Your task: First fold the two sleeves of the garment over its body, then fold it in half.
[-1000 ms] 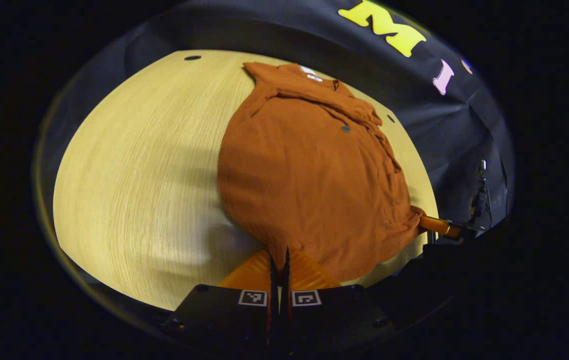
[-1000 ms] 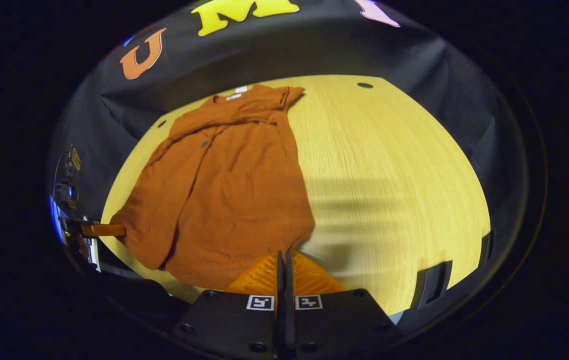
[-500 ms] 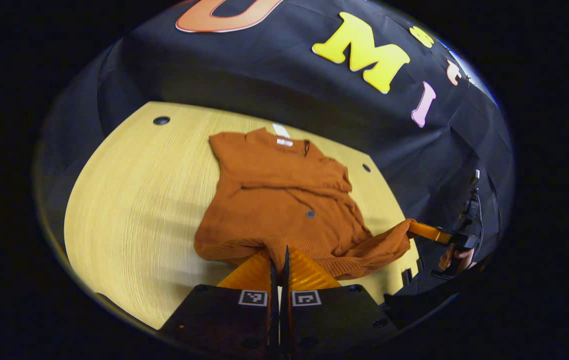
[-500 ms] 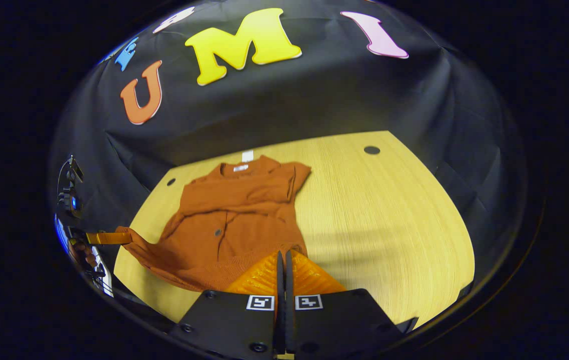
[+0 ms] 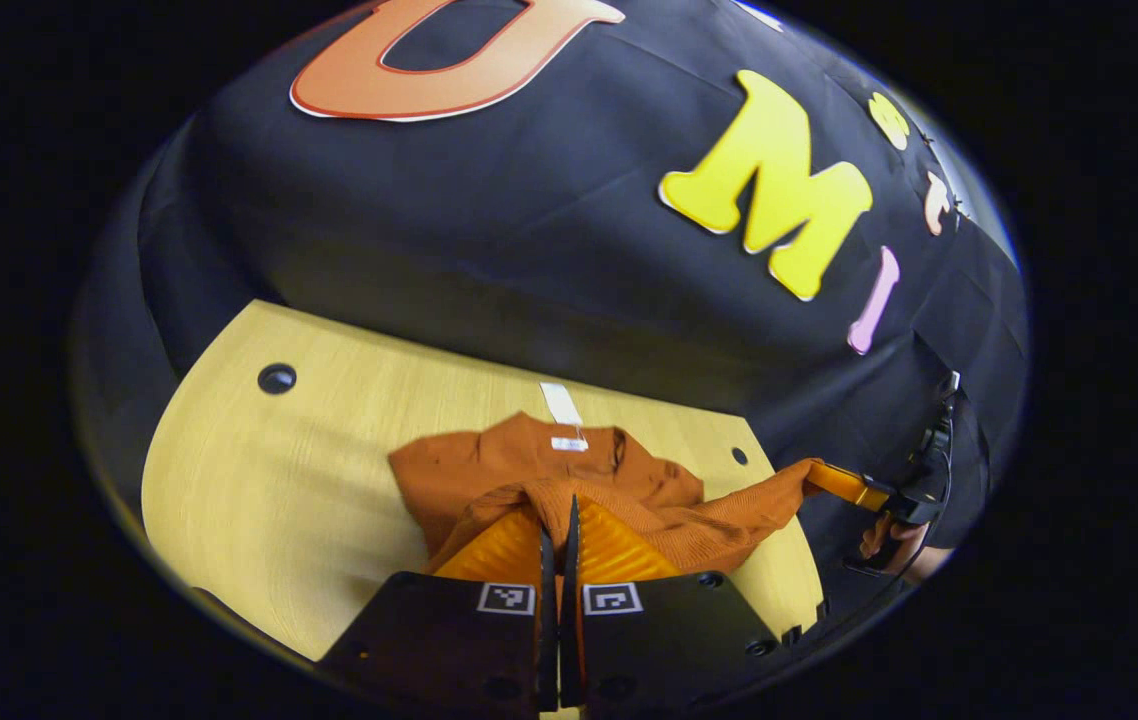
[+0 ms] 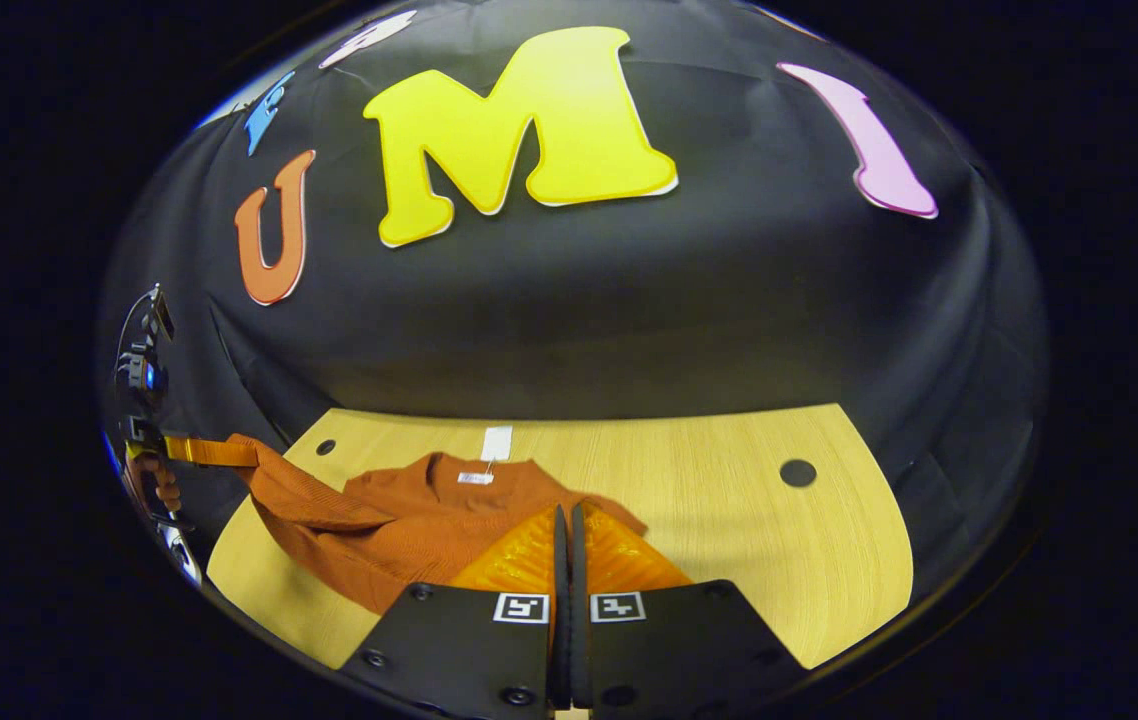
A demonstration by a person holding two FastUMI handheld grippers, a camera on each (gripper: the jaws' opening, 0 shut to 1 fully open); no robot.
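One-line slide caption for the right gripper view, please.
Right hand-held gripper pinches the orange garment hem, carrying it toward the collar over the wooden table.

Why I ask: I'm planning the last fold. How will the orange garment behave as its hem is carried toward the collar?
Likely floppy: the garment sags between the left gripper and the right gripper. Probably light, since two small pinches lift it. The knit looks grippy, so slipping seems unlikely.

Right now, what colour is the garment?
Rust orange, plain; the garment shows best in the right gripper view.

No legible text; garment (image 5: 569,480) neck label (image 5: 569,443) too small to read
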